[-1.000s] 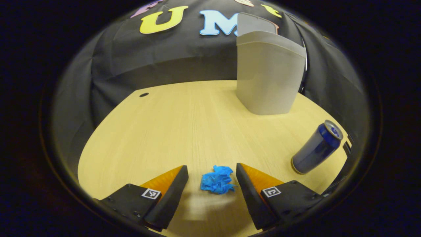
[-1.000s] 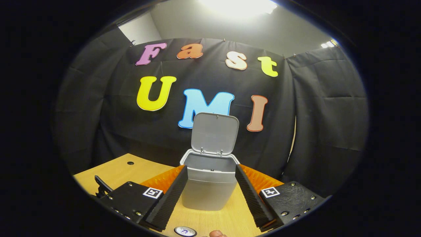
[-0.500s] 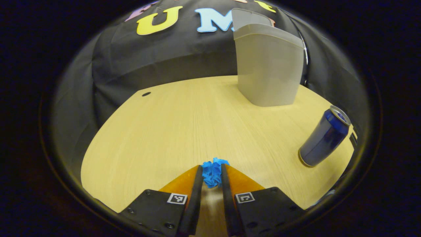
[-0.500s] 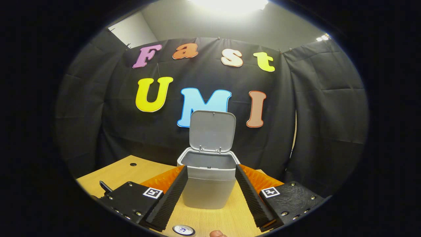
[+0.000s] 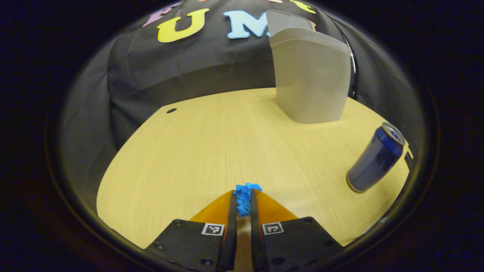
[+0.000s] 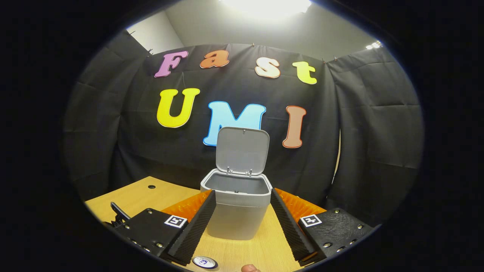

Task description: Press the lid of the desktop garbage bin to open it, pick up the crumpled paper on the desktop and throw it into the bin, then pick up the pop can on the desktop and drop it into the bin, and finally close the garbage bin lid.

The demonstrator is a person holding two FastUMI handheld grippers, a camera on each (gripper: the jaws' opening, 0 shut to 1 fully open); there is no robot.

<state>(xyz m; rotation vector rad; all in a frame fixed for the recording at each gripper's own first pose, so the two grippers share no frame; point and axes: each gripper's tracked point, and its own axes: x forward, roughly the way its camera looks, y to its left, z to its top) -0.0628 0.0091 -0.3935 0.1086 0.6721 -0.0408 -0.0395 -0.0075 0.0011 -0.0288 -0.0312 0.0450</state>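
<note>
Left gripper (image 5: pixel 243 206) is pinched tight on the paper (image 5: pixel 245 196) low over the desk (image 5: pixel 211 143), ready to lift. Right gripper (image 6: pixel 242 219) hangs wide open facing the bin (image 6: pixel 236 211), lid (image 6: pixel 242 150) up, can (image 5: pixel 375 158) waiting its turn.

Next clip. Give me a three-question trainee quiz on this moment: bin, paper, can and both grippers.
1. True or false: the bin has its lid shut.
2. What does the left gripper hold? A) the can B) the paper C) nothing
3. Fill in: the can stands on the ____.

Key
1. False: the lid stands up and the bin is open.
2. B: its fingers press on the blue paper. The right gripper is open, facing the bin.
3. Table, to the right of the paper in the left gripper view.
</note>
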